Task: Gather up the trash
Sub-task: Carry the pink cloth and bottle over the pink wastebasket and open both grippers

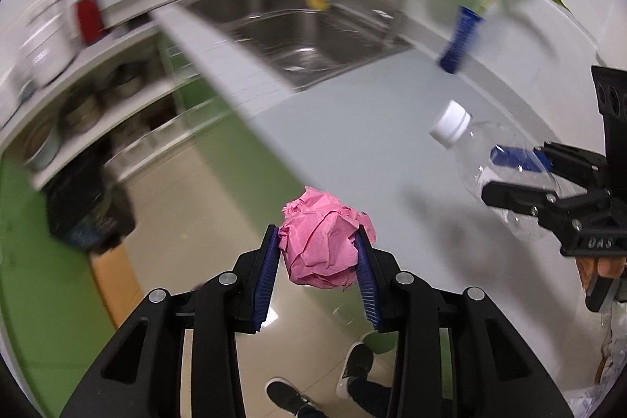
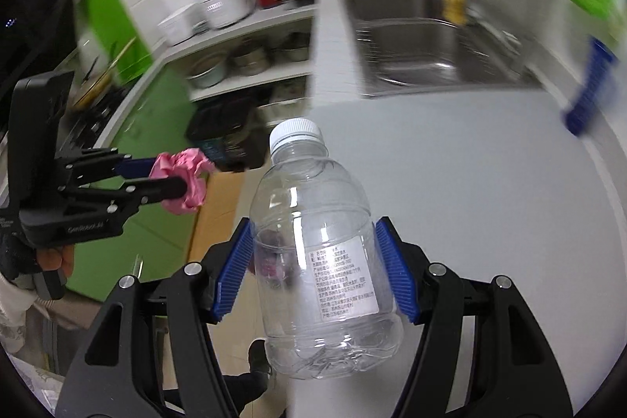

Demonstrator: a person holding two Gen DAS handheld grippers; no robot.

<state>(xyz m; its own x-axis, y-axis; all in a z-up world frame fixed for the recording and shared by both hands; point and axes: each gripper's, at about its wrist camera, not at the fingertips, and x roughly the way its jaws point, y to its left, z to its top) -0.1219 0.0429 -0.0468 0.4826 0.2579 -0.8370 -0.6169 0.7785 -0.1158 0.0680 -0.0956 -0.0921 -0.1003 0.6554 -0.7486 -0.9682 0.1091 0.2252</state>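
Left fingers tight on pink paper wad (right fingers on clear bottle)

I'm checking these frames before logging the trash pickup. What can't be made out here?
- Bottle label print: right wrist view, too small to read.
- Items behind the sink: left wrist view, motion-blurred.
- Black bin opening: both views, blurred; contents unseen.
- Pink paper ball sides: left wrist view, covered by the left gripper pads.

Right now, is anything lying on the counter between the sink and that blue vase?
No. In the left wrist view the grey counter between the sink and the blue vase is bare.
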